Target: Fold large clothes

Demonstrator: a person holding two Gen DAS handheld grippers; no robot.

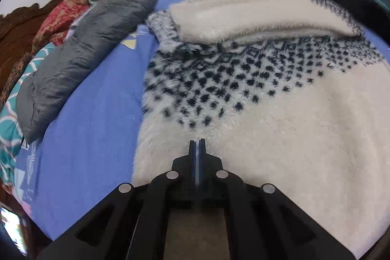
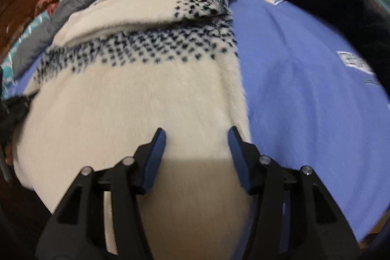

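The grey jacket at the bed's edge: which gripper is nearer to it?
Left. The left gripper hovers over the fleece sweater near the grey jacket side; the right gripper is by the opposite edge.

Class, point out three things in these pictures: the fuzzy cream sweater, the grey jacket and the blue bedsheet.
fuzzy cream sweater (image 1: 304, 126), left wrist view, on its plain cream body.
grey jacket (image 1: 80, 57), left wrist view, on the middle of its crumpled fabric.
blue bedsheet (image 2: 304, 113), right wrist view, on a bare stretch right of the sweater.

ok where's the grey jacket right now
The grey jacket lies on the blue sheet left of the fuzzy cream sweater, along the patterned quilt's edge.
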